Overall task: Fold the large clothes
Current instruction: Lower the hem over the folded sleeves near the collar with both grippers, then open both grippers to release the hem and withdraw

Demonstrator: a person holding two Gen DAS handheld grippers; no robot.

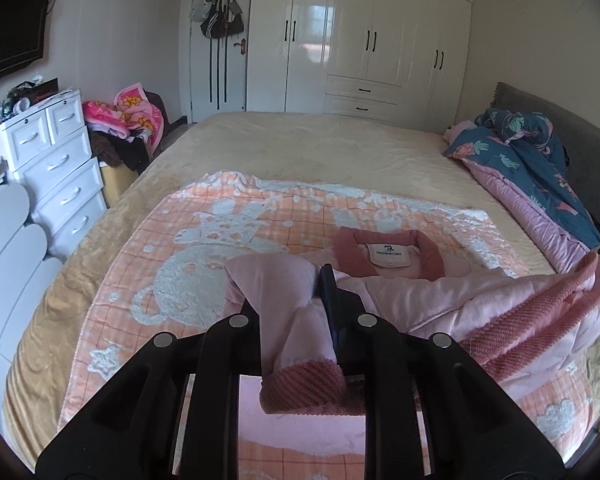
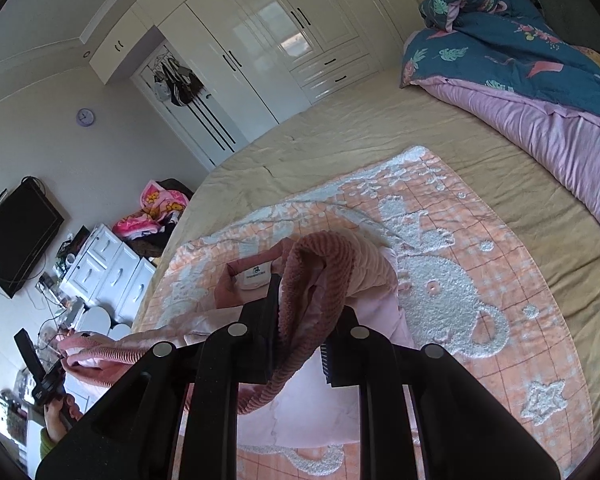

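A pale pink padded jacket (image 1: 420, 296) with darker pink ribbed trim lies on an orange-and-white blanket (image 1: 204, 248) spread over the bed. Its collar with a white label (image 1: 388, 258) faces up. My left gripper (image 1: 296, 300) is shut on a fold of the jacket's hem, with pink cloth and ribbed trim (image 1: 304, 388) bunched between the fingers. In the right wrist view my right gripper (image 2: 304, 320) is shut on the jacket's ribbed hem (image 2: 320, 280), which loops up over the fingers. The jacket (image 2: 308, 404) sags between the two grippers.
A blue and pink quilt (image 1: 540, 176) lies heaped along the bed's right side by the grey headboard. A white drawer chest (image 1: 56, 168) and a pile of clothes (image 1: 132, 120) stand left of the bed. White wardrobes (image 1: 364, 36) fill the far wall. A hand (image 2: 56, 412) holds the left gripper.
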